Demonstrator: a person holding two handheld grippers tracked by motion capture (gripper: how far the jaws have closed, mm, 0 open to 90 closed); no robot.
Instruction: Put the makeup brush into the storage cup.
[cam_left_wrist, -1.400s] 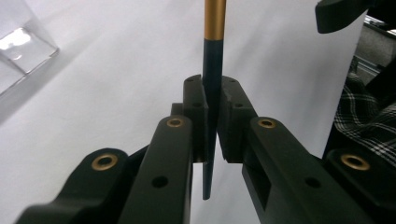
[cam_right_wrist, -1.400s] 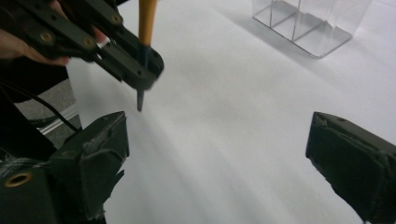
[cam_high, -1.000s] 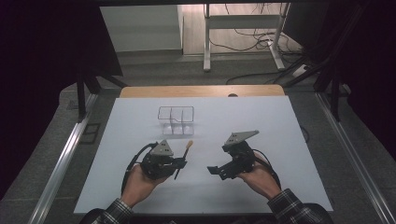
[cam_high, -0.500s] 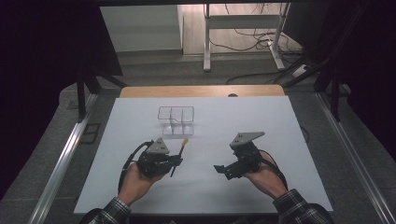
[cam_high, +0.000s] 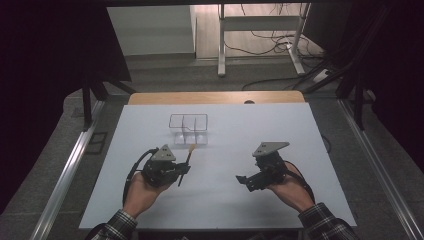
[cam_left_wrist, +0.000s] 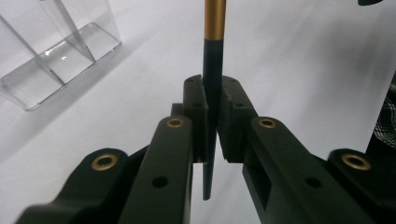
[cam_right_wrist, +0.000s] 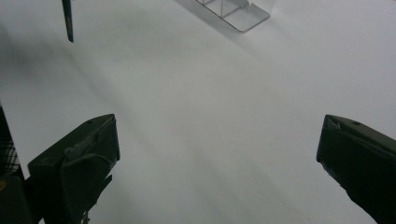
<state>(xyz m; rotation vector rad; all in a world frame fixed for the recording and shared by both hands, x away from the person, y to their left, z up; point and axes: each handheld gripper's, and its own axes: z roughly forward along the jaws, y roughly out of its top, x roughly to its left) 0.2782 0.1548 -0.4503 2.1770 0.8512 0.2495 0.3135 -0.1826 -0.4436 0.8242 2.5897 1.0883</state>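
Dark-shafted brush with gold ferrule is clamped mid-handle in left hand-held gripper, raised over white bench, aimed toward clear divided holder, probably for slotting in. Right hand-held gripper stands wide apart, empty, held aside.

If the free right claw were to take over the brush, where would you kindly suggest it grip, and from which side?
Probably the gold band of the brush, ahead of the left claw. That stretch juts free above the table toward the clear box; the dark handle is clamped. The right claw could close across it from its own side.
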